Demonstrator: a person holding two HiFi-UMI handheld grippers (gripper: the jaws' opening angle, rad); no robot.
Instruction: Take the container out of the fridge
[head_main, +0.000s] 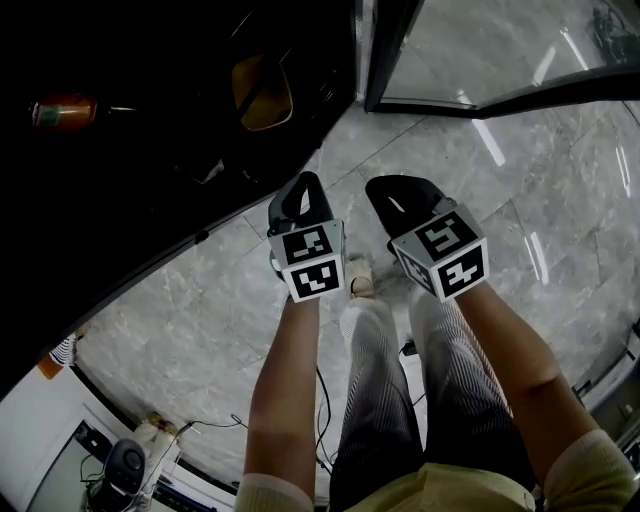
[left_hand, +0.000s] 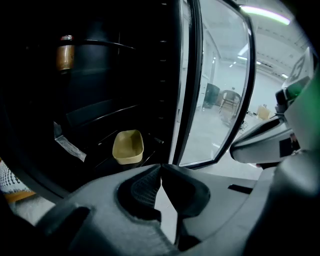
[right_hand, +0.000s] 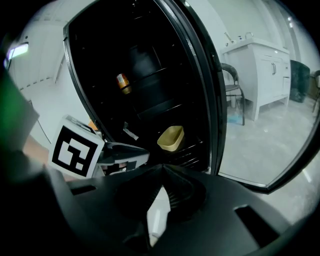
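A pale yellow container (head_main: 263, 92) sits on a wire shelf low inside the dark, open fridge; it also shows in the left gripper view (left_hand: 128, 146) and the right gripper view (right_hand: 171, 138). My left gripper (head_main: 303, 190) hangs in front of the fridge opening, short of the container, with its jaws (left_hand: 161, 167) shut and nothing between them. My right gripper (head_main: 390, 190) is beside it to the right, level with it. Its jaws (right_hand: 162, 167) are also shut and empty. Neither gripper touches the container.
The glass fridge door (head_main: 500, 60) stands swung open at the right. An orange can (head_main: 62, 112) rests on a higher shelf. The person's legs stand on a grey marble floor (head_main: 200, 320). A chair (right_hand: 232, 90) and a white cabinet (right_hand: 260, 65) are beyond the door.
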